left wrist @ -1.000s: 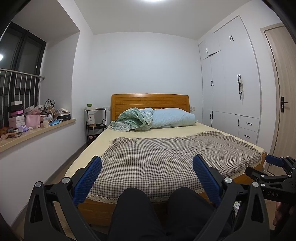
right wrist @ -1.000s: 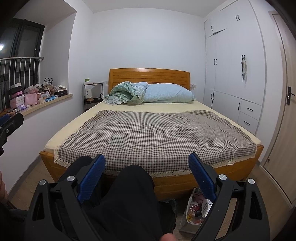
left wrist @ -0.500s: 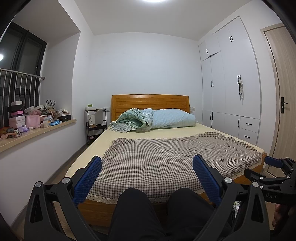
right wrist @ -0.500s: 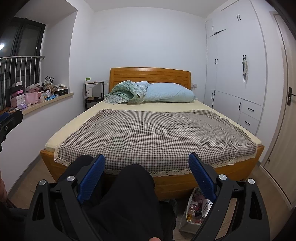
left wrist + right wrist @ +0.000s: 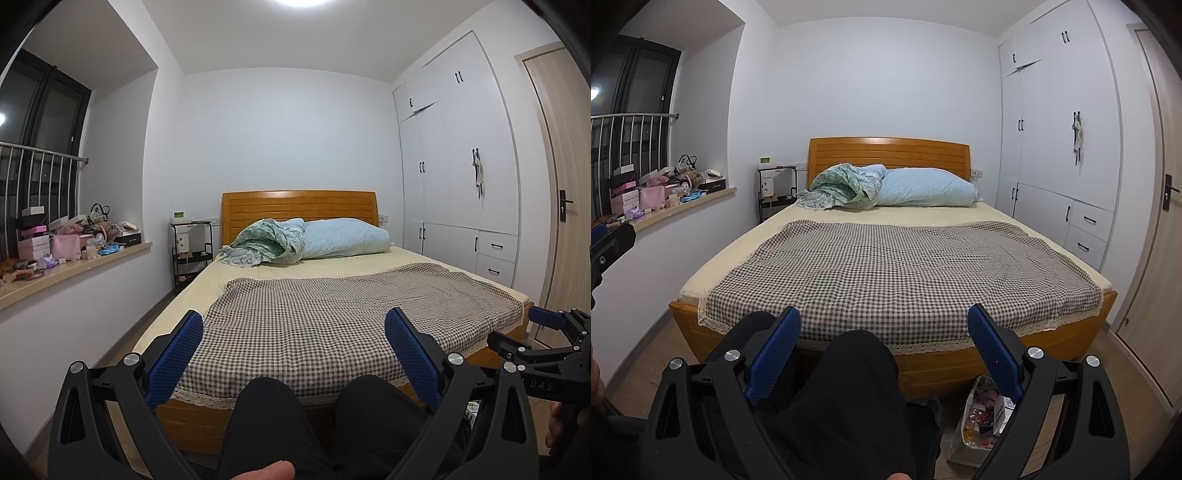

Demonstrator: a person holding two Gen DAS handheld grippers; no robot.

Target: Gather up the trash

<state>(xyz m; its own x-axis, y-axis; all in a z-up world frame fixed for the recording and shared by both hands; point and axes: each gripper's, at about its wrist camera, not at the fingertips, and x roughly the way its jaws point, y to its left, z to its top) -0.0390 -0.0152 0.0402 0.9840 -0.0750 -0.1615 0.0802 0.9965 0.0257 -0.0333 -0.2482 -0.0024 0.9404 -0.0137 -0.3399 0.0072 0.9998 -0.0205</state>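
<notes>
My left gripper (image 5: 293,350) is open and empty, held above the person's black-trousered knees (image 5: 266,417) facing the foot of the bed (image 5: 295,314). My right gripper (image 5: 884,343) is open and empty too, a little to the right; it shows at the right edge of the left wrist view (image 5: 546,332). A bin with a clear bag of mixed trash (image 5: 982,417) stands on the floor by the bed's near right corner, just below my right gripper's right finger. No loose trash shows on the checked blanket (image 5: 897,269).
A window ledge (image 5: 74,266) on the left is crowded with boxes, bags and small items. A black shelf rack (image 5: 190,251) stands by the headboard. White wardrobes (image 5: 458,192) and a door (image 5: 561,206) line the right wall. A pillow (image 5: 343,243) and crumpled quilt (image 5: 266,247) lie on the bed.
Both cameras have tilted slightly, shifting the room a little in view. Both grippers stay open and empty.
</notes>
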